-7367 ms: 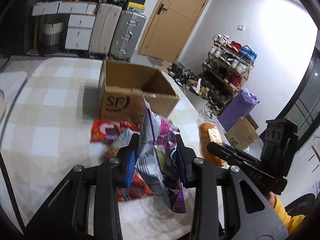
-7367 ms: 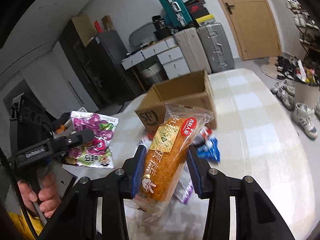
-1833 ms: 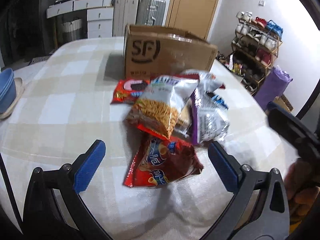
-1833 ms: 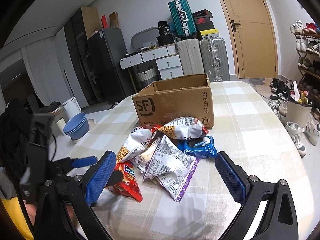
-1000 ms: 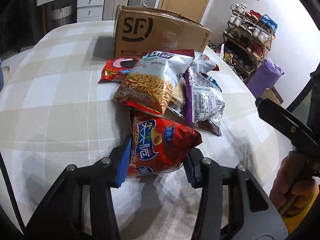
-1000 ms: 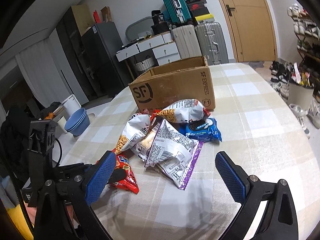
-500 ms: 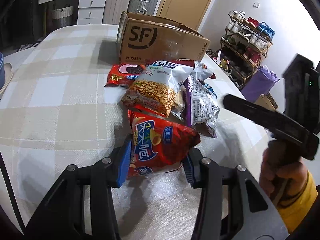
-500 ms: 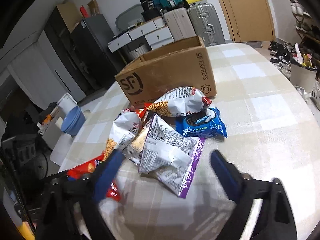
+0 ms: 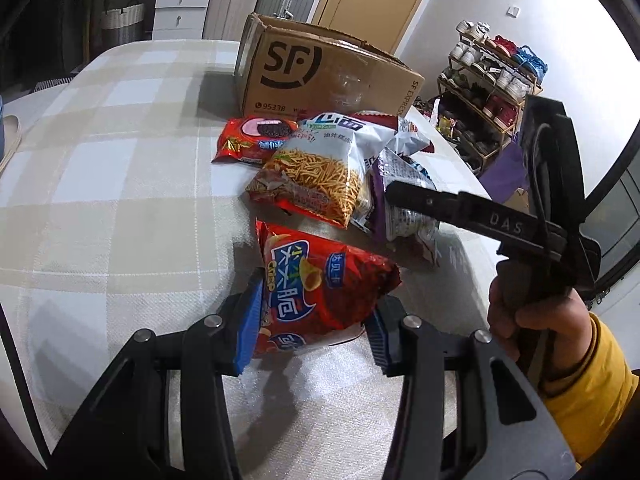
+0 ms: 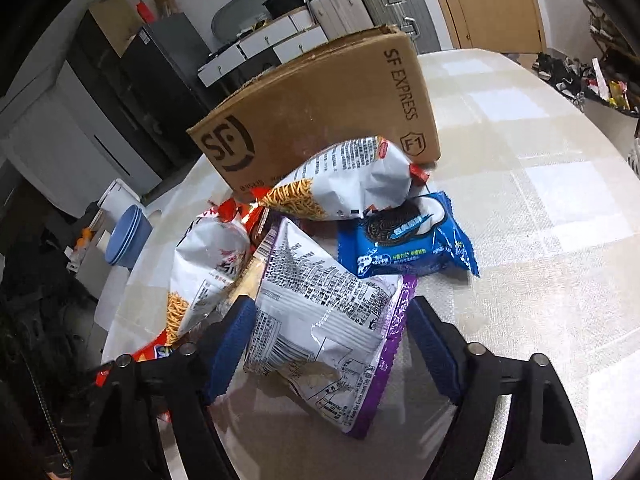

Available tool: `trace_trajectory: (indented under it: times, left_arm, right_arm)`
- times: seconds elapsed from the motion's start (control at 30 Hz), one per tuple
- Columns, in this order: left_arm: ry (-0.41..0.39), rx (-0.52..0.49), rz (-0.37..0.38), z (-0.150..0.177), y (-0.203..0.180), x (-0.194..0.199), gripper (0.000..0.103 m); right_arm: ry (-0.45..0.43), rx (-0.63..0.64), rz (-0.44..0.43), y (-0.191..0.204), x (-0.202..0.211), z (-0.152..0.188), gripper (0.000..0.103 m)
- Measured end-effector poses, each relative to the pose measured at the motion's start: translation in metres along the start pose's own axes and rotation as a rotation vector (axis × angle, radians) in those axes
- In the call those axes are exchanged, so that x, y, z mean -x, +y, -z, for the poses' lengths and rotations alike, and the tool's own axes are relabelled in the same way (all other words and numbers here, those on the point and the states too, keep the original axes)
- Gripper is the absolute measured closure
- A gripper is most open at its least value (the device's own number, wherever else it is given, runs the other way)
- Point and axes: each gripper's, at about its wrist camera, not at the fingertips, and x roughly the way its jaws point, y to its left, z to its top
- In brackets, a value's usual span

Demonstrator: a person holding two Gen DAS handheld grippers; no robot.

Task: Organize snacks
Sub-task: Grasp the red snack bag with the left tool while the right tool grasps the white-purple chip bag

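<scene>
Two grippers are working now. My left gripper has clamped the red chip bag at lower centre of its view; a moment ago those jaws were spread wide over it. My right gripper has dropped in over the silver and purple bag, pads either side, a small gap showing on the right, not pinching yet. Beyond, the noodle snack bag and blue cookie pack lie mid-frame, with the cardboard box above them on the checked table. So one bag looks ready to go to the box, and a second is lined up.
</scene>
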Motion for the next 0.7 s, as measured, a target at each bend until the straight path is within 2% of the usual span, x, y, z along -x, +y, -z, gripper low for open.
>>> trace_trajectory:
  times: [0.07,0.4,0.7]
  left_arm:
    - [0.004,0.002,-0.001,0.001,0.000,-0.001,0.061]
    - [-0.001,-0.001,-0.010,0.000,-0.003,0.003,0.061]
    - [-0.023,-0.029,-0.020,0.000,-0.012,0.014,0.061]
  right_arm:
    - [-0.016,-0.019,-0.037,-0.002,0.002,0.002,0.040]
    - [-0.047,-0.011,-0.054,-0.003,0.013,0.014,0.062]
    - [-0.105,-0.015,-0.110,-0.008,0.048,0.027,0.063]
